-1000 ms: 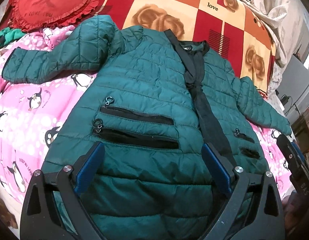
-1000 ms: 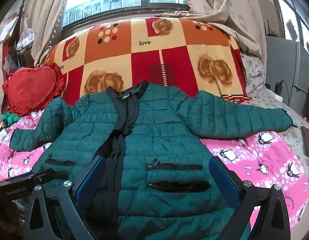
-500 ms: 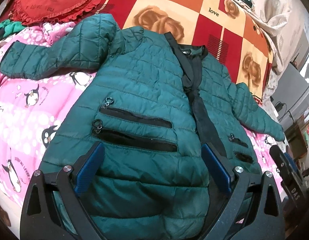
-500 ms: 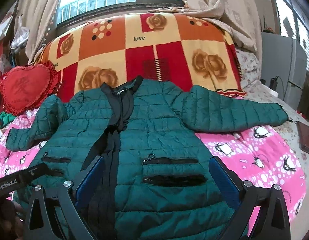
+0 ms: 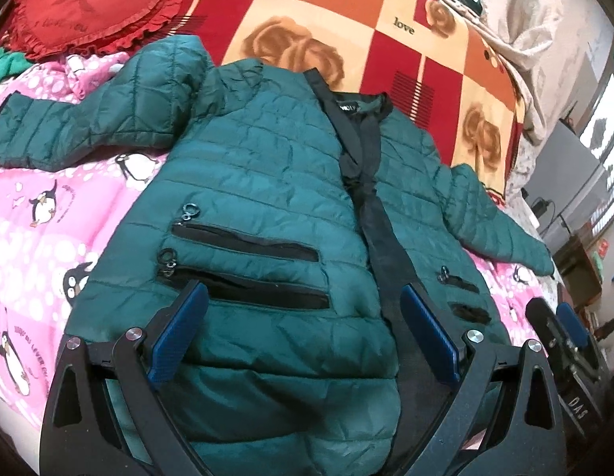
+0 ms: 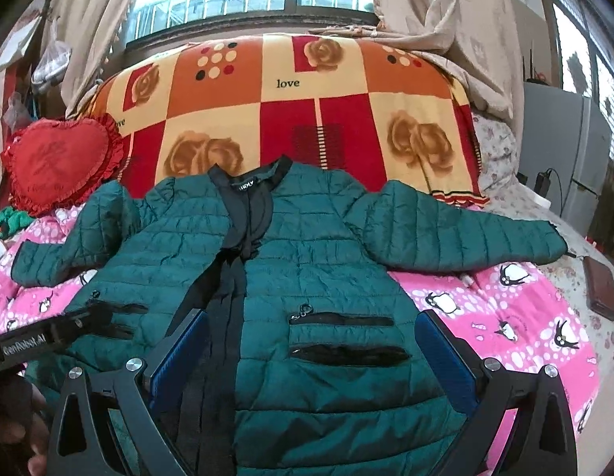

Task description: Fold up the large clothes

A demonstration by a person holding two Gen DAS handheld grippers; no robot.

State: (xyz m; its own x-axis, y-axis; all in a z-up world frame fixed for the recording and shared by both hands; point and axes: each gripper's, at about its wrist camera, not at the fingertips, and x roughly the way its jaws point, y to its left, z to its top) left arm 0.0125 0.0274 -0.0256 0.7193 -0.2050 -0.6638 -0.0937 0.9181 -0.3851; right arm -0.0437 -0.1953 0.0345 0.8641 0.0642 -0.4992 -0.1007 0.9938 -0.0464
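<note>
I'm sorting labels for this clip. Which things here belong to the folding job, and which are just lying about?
Part of the job:
- green quilted jacket, spread flat, sleeves out
- left gripper, open over the hem
- right gripper, open over the hem

Just lying about:
- red heart cushion
- rose-patterned blanket
- pink penguin bedspread
- brown wallet-like item

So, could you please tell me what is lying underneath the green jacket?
The green jacket lies spread on a pink penguin blanket, its collar reaching a rose-patterned checked cover. Whatever sits directly beneath its body is covered.
</note>
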